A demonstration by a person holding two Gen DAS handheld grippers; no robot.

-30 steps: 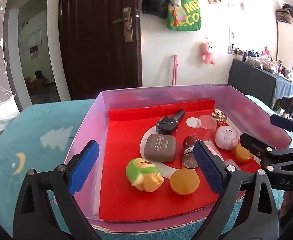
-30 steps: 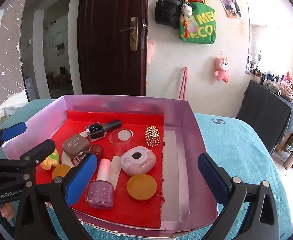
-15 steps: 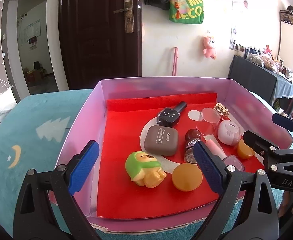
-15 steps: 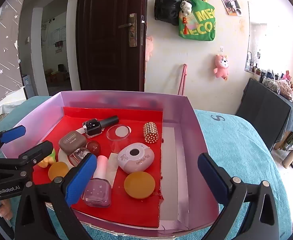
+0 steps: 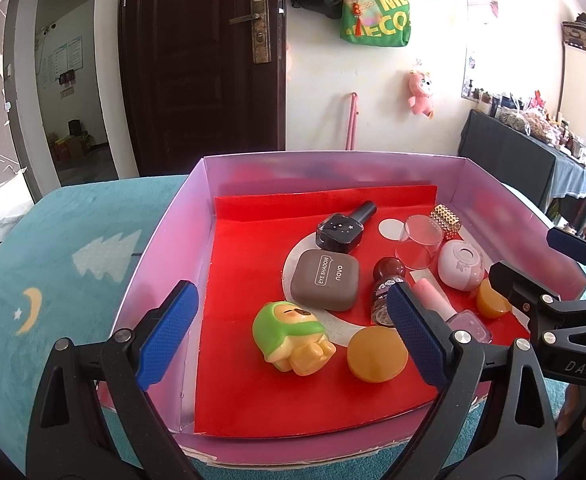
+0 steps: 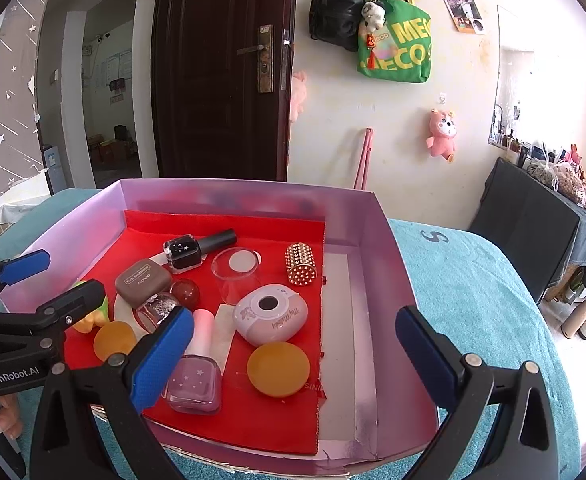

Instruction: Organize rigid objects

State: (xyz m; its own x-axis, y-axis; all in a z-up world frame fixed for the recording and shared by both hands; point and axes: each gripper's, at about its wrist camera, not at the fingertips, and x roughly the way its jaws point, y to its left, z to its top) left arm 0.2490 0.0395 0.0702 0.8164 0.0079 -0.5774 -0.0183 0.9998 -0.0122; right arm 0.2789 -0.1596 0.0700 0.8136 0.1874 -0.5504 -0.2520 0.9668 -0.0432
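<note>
Left gripper [image 5: 291, 338] hovering at the box's near rim, fingers [image 5: 167, 334] spread wide, holding nothing. Right gripper [image 6: 293, 354] likewise gaping and empty at the near edge.

Nearest, at 6 o'clock in the box [image 5: 161, 248]: green figure [image 5: 289, 334] and an orange disc [image 5: 377, 354] just beside it. Easy to nudge one while closing on the other. At 4 o'clock, the pink polish bottle [image 6: 195, 376] lying flat, likely to slide on the glossy red liner [image 5: 253, 280].

Mid-box: eye shadow case [image 5: 325, 280] touching the glitter bottle [image 5: 387, 292]; risk of dragging both.

Farther, toward 1 o'clock: clear cup [image 5: 419, 242], hard to judge and apt to tip or roll if clipped. Black polish bottle [image 5: 343, 228] and gold studded cylinder [image 6: 301, 264] at the back, round and prone to rolling.

Also, the two grippers close enough to collide mid-box.
</note>
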